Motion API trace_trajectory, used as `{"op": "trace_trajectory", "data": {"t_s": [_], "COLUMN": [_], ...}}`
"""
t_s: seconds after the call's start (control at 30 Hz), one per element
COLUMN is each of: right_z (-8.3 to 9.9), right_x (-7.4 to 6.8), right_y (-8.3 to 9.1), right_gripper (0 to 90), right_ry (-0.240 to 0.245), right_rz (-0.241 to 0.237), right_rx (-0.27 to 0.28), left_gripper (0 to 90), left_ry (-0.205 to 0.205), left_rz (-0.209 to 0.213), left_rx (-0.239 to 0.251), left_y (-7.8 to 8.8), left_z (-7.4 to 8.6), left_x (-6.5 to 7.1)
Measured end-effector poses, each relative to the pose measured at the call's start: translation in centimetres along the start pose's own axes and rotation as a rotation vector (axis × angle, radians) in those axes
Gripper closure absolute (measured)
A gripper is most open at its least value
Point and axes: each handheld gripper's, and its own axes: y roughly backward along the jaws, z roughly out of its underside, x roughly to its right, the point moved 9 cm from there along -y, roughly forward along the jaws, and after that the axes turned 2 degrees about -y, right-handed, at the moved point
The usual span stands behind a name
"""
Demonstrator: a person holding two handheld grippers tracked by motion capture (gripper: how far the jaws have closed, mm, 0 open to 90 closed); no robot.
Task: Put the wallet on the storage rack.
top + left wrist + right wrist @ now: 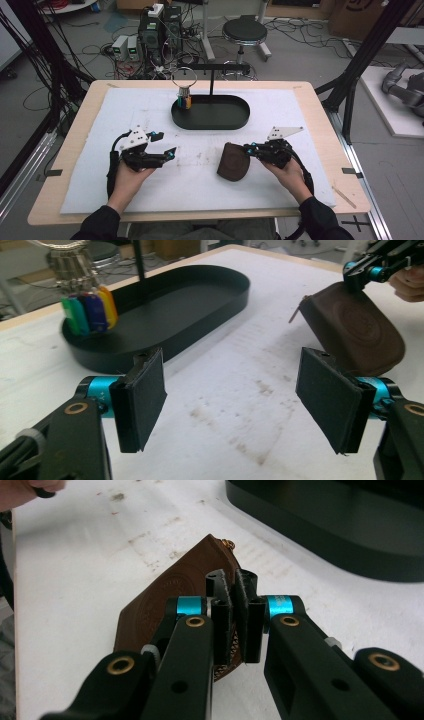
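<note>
A brown leather pouch (232, 162) with an embossed round mark is tipped up off the white mat, right of centre. My right gripper (248, 148) is shut on its upper edge. In the right gripper view the pads (222, 592) pinch the pouch (170, 590) edge between them. From the left gripper view the pouch (355, 327) hangs tilted under the right gripper (367, 271). My left gripper (166, 143) stands open at the left of the mat, jaws wide apart, nothing between the pads (145, 395).
A black oval tray (210, 125) lies at the back middle of the mat, with a thin black post (212, 80) rising from it. A bunch of coloured tags (184, 100) on a metal ring (184, 77) stands at its left end. Behind the table stands a stool (244, 32).
</note>
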Motion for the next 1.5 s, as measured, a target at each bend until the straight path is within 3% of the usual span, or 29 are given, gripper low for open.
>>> {"op": "trace_trajectory", "data": {"t_s": [0.3, 0.57, 0.9, 1.07, 1.33, 1.5], "right_z": [-0.3, -0.9, -2.3, -3.4, -5.1, -5.5], "right_x": [-1.0, -1.5, -2.5, -3.5, -4.8, -5.1], "right_y": [1.3, 2.0, 2.4, 2.9, 3.7, 3.6], "right_gripper": [87.6, 88.1, 88.3, 88.3, 88.3, 88.2], "right_ry": [0.077, 0.082, 0.103, 0.124, 0.138, 0.151], "right_rz": [-0.002, -0.005, -0.019, -0.038, -0.06, -0.064], "right_rx": [0.039, 0.077, 0.119, 0.151, 0.219, 0.232], "left_gripper": [27.7, 27.7, 27.7, 27.9, 30.3, 31.0], "left_ry": [0.002, 0.009, 0.002, 0.018, 0.056, 0.083], "left_rz": [0.123, 0.218, 0.296, 0.348, 0.472, 0.5], "left_rx": [-0.02, -0.05, -0.088, -0.076, -0.023, -0.012], "left_y": [-2.7, -4.7, -6.5, -7.1, -7.4, -7.8], "left_z": [-0.3, -0.1, 0.3, 0.3, -0.4, -0.5], "left_x": [2.4, 4.7, 7.0, 7.9, 9.6, 10.0]}}
